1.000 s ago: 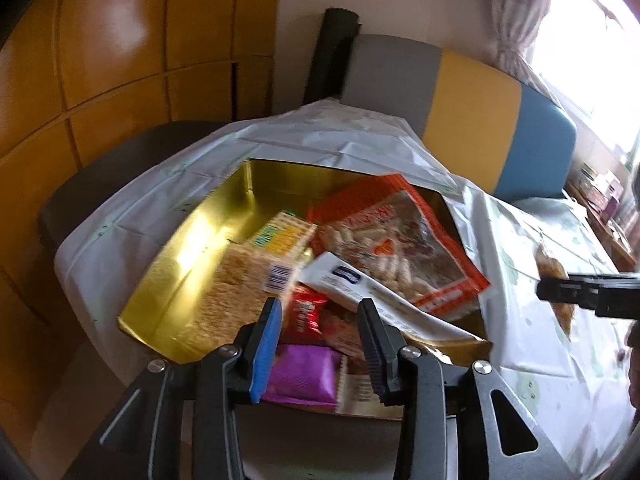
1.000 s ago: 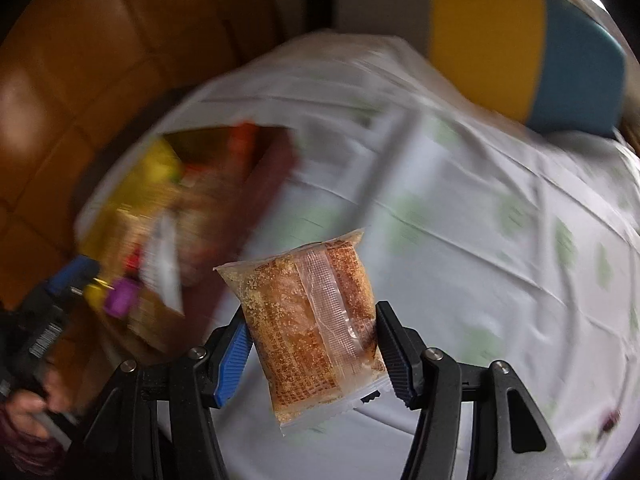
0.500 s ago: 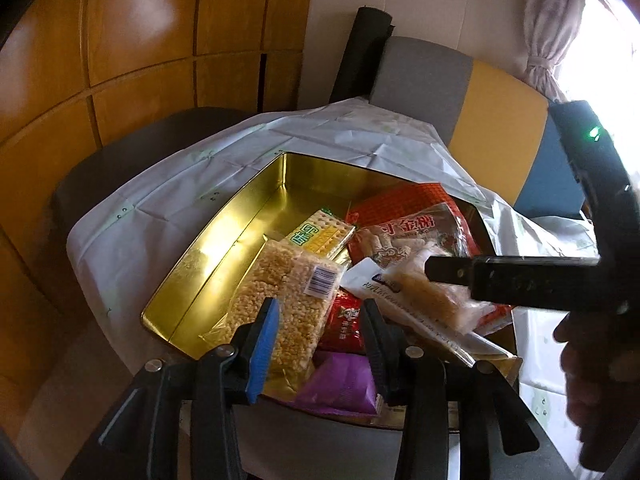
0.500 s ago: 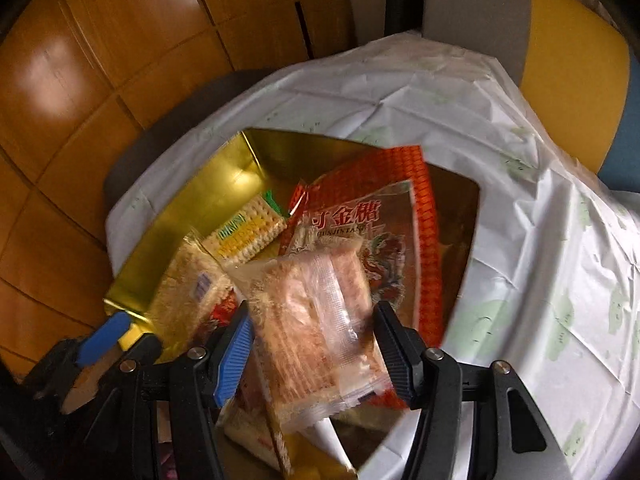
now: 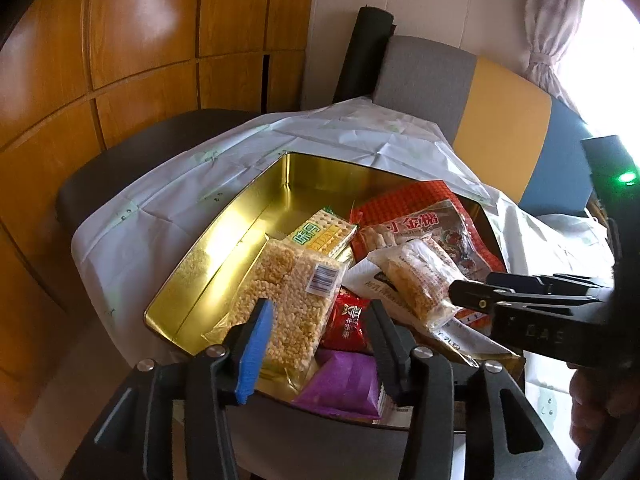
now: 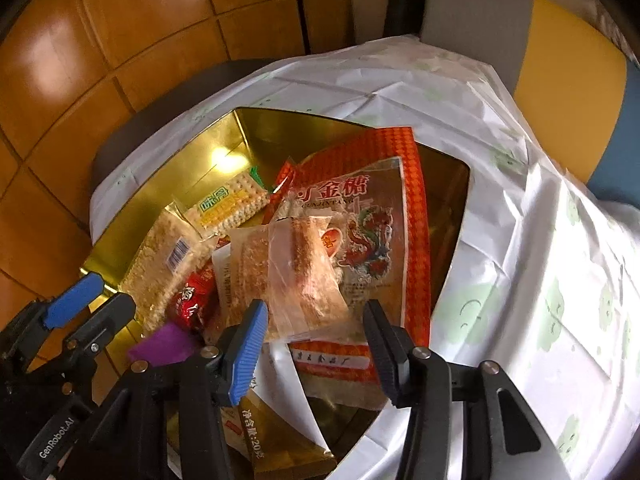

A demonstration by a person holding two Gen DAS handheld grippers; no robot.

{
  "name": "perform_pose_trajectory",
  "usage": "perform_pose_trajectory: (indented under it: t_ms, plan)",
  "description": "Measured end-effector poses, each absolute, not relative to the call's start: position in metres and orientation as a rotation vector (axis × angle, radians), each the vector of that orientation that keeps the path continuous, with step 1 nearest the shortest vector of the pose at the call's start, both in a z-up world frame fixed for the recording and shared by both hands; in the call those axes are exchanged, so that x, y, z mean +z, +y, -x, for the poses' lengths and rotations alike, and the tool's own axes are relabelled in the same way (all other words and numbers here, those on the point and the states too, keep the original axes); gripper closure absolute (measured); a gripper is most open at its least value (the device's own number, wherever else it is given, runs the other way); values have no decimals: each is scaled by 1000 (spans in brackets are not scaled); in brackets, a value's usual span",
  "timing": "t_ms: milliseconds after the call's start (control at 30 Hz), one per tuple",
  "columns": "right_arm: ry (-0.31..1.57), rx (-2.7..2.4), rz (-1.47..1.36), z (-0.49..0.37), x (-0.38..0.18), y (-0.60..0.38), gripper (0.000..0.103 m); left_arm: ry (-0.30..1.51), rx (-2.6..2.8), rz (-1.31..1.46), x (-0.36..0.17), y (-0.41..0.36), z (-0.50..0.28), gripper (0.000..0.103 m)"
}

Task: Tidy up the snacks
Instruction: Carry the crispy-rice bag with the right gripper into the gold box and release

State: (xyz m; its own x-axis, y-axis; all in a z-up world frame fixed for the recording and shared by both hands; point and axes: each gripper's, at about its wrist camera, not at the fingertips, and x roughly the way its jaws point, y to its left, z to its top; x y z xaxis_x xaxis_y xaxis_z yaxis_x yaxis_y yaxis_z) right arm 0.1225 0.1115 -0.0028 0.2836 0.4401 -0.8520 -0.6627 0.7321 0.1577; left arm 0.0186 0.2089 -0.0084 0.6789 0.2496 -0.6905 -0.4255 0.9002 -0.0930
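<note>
A gold tin holds a pile of snacks: a big red bag, a green-yellow cracker packet and a rice-cake packet. A clear packet of brown crisp cake lies on top of the pile. Its near edge sits just ahead of my right gripper, whose jaws are closing with no pad pressing on the packet. My left gripper hovers over the tin's near corner, jaws opening, holding nothing. Below it are a small red packet and a purple one.
The tin stands on a white tablecloth with green prints. A chair back in grey, yellow and blue rises behind the table, a dark seat stands to the left, and wood panelling lies beyond. A hand holds the right gripper.
My right gripper swung left from over the tablecloth to above the tin with the crisp cake packet, which has slipped out onto the pile. The left gripper stayed put and widened slightly.
</note>
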Motion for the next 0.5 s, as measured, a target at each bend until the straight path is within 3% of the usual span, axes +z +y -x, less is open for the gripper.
perform_pose_trajectory:
  t_ms: [233, 500]
  plan:
    - [958, 681, 210, -104, 18, 89, 52, 711, 381, 236, -3, 200, -16, 49]
    - [902, 481, 136, -74, 22, 45, 52, 669, 372, 190, 5, 176, -3, 35]
